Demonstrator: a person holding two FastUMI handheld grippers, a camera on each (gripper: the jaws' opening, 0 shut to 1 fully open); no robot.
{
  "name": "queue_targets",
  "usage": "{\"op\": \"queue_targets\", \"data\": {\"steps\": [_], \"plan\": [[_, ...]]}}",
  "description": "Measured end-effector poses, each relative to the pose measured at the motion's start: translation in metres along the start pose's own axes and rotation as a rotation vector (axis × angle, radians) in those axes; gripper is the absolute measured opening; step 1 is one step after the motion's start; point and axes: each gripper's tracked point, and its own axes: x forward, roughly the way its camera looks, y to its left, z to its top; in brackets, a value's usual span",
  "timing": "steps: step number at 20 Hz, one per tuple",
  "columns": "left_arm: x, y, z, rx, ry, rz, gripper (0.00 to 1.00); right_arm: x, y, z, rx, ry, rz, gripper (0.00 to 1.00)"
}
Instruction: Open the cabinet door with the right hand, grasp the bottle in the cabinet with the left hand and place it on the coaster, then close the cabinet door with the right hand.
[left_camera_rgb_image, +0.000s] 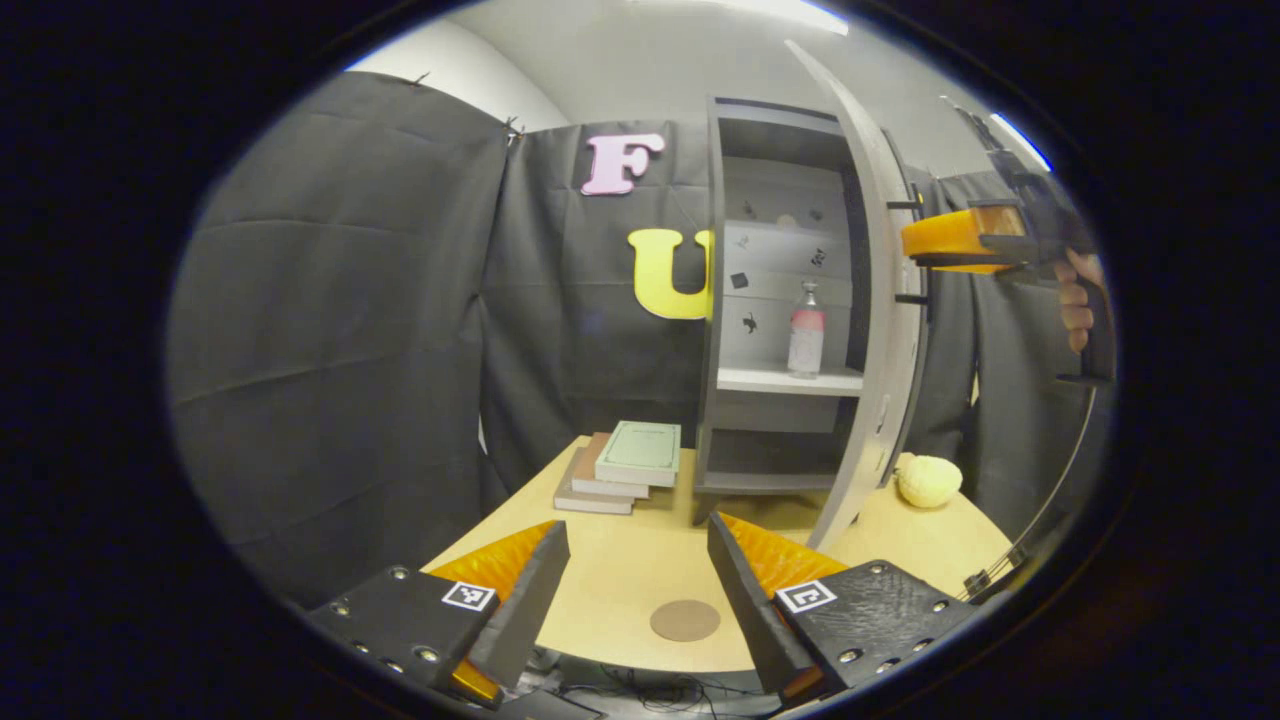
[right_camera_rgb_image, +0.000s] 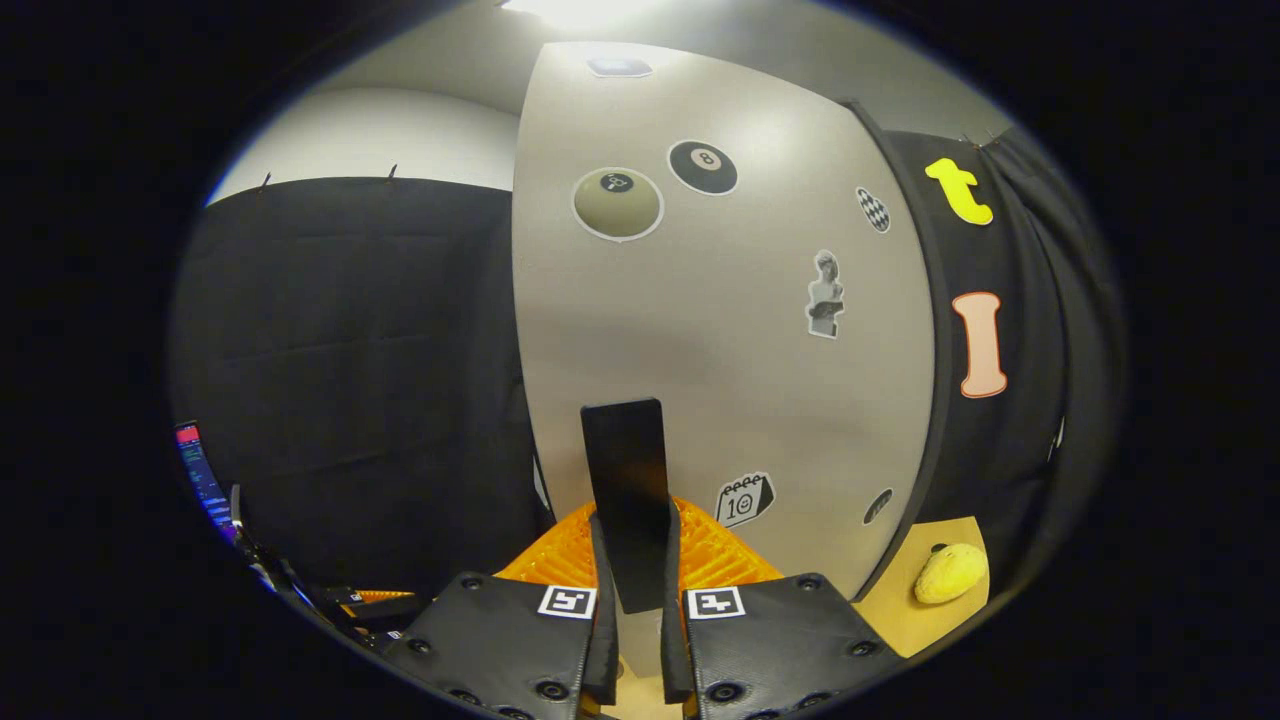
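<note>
The grey cabinet (left_camera_rgb_image: 716, 300) stands at the back of the table with its door (left_camera_rgb_image: 872, 330) swung out edge-on. A clear bottle with a pink label (left_camera_rgb_image: 806, 330) stands upright on the middle shelf. A round brown coaster (left_camera_rgb_image: 685, 620) lies near the table's front edge, between the fingers of my open left gripper (left_camera_rgb_image: 635, 590). My right gripper (right_camera_rgb_image: 632, 560) is shut on the door's black handle (right_camera_rgb_image: 625, 480), with the door's sticker-covered front (right_camera_rgb_image: 720, 330) right before it. From the left gripper view, that right gripper (left_camera_rgb_image: 925, 240) and a hand (left_camera_rgb_image: 1078, 300) show at the door's handle.
A stack of books (left_camera_rgb_image: 625, 465) lies left of the cabinet. A pale yellow lumpy object (left_camera_rgb_image: 928, 480) sits on the table (left_camera_rgb_image: 620, 560) right of the door, also showing as the yellow object (right_camera_rgb_image: 950, 572) in the right gripper view. Black cloth walls surround the booth.
</note>
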Motion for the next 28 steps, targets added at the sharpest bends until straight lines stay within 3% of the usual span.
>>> {"op": "queue_targets", "data": {"steps": [5,14,18,19,20,24,28], "plan": [[0.022,-0.032,-0.007,0.005,0.021,-0.071,0.84,-0.010,-0.010,0.002,0.050,-0.031,-0.069,0.19],[0.038,-0.090,-0.015,0.033,0.039,-0.208,0.86,-0.029,-0.044,0.000,0.059,-0.034,-0.278,0.18],[0.044,-0.114,-0.014,0.034,0.044,-0.257,0.84,-0.039,-0.060,0.001,0.064,-0.045,-0.369,0.07],[0.045,-0.122,-0.014,0.037,0.046,-0.273,0.84,-0.040,-0.065,0.000,0.062,-0.049,-0.392,0.10],[0.048,-0.128,-0.014,0.043,0.049,-0.287,0.84,-0.044,-0.070,0.002,0.057,-0.058,-0.418,0.02],[0.053,-0.150,-0.014,0.068,0.055,-0.340,0.86,-0.052,-0.086,0.002,0.076,-0.076,-0.500,0.06],[0.058,-0.169,-0.018,0.071,0.074,-0.391,0.87,-0.041,-0.072,0.005,0.136,-0.117,-0.456,0.03]]}}
